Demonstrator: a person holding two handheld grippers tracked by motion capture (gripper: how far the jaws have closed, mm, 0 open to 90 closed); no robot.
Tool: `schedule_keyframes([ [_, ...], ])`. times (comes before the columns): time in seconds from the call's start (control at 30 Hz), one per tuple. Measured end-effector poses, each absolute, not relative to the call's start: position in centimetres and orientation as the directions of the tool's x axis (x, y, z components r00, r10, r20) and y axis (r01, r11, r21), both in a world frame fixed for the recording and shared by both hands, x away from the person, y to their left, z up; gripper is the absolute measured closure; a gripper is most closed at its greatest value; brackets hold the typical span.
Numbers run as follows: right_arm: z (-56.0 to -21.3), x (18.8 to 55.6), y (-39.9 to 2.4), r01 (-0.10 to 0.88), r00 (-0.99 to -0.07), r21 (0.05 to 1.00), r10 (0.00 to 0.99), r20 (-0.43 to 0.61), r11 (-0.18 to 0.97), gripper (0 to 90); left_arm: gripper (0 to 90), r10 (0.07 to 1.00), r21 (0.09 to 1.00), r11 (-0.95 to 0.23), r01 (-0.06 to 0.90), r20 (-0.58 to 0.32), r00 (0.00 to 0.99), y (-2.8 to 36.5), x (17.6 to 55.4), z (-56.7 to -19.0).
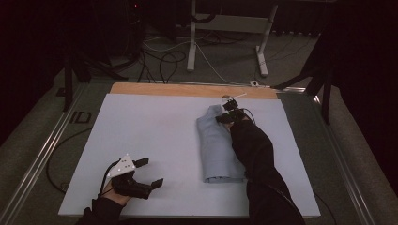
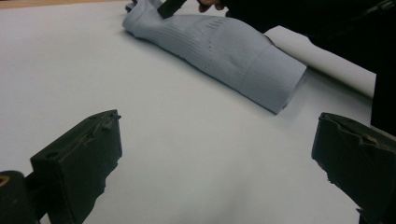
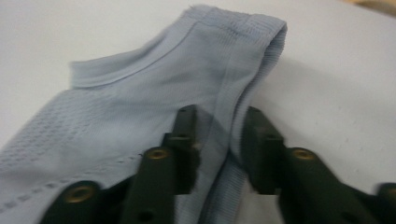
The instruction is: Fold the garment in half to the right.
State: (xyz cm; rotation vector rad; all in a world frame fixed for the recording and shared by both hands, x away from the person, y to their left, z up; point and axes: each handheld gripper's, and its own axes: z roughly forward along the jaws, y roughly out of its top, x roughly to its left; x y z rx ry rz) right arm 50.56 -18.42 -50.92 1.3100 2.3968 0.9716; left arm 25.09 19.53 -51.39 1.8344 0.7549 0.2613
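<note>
Folding step: right gripper (image 3: 219,140), jaws part-open astride the pale blue garment (image 1: 216,145) edge, apparently slack; left gripper (image 1: 143,174) wide, empty; next, withdraw clear.

Garment (image 3: 154,93) between the right gripper (image 3: 219,135) jaws — soft ribbed knit cloth, perforated panels. Jaws — matt black plastic, brass-coloured inserts. Sheet (image 1: 155,140) beneath: smooth, matt.

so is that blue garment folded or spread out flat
Folded. The blue garment lies as a narrow doubled-over bundle on the white sheet, with stacked layers showing at its ribbed end.
</note>
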Motion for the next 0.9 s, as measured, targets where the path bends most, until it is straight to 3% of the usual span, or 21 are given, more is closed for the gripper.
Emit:
schedule_keyframes([
  [0.2, -49.4, 49.5, -18.4, 0.627, -0.601, 0.672, 0.793, 0.096, 0.393, 46.5, 2.4, 0.614, 0.909, -0.211, 0.359, -0.163, 0.773, 19.9, 25.0, -51.1],
  [0.33, -48.1, 48.5, -18.4, 0.602, -0.615, 0.694, 0.783, 0.088, 0.395, 43.2, 2.4, 0.616, 0.913, -0.2, 0.356, -0.165, 0.77, 20.1, 25.0, -50.8],
  [0.9, -45.4, 40.5, -17.8, 0.491, -0.736, 0.757, 0.671, 0.094, 0.432, 45.3, 3.9, 0.619, 0.916, -0.248, 0.314, -0.099, 0.779, 22.1, 24.3, -50.4],
])
